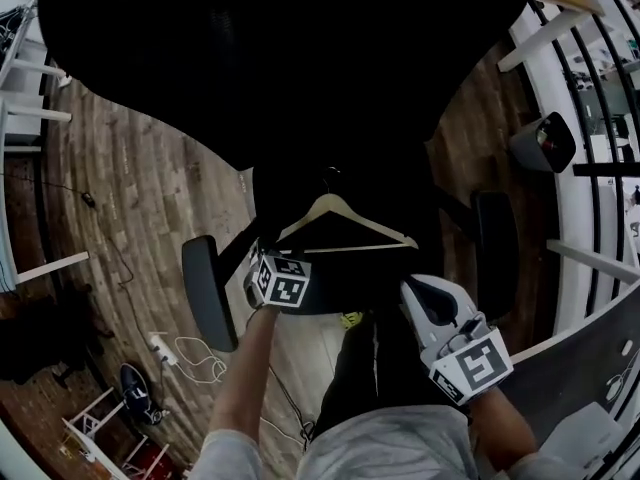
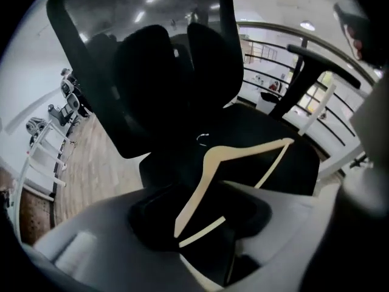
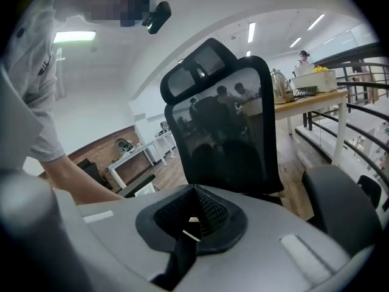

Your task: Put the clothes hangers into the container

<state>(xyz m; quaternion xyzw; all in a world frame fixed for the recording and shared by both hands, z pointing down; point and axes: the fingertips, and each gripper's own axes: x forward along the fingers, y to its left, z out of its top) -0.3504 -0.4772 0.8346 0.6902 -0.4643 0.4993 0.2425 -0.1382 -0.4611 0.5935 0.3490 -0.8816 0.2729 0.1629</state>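
Observation:
A pale wooden clothes hanger (image 1: pixel 375 223) with a metal hook lies flat on the black seat of an office chair (image 1: pixel 460 268). My left gripper (image 1: pixel 262 258) points steeply down at the hanger's left end. In the left gripper view that arm of the hanger (image 2: pixel 243 152) runs between the jaws of the left gripper (image 2: pixel 194 218), which stand wide and open. My right gripper (image 1: pixel 425 293) hovers at the seat's near right edge, clear of the hanger. In the right gripper view the right gripper (image 3: pixel 191 221) has its dark pads together, holding nothing, and faces the chair's mesh backrest (image 3: pixel 225 132).
The chair's armrests (image 1: pixel 208 293) (image 1: pixel 497 238) flank the seat and its tall backrest (image 1: pixel 280 58) rises at the far side. A power strip with cables (image 1: pixel 165 348) lies on the wooden floor. A white railing (image 1: pixel 590 168) runs along the right. A table (image 3: pixel 310 96) stands beyond the chair.

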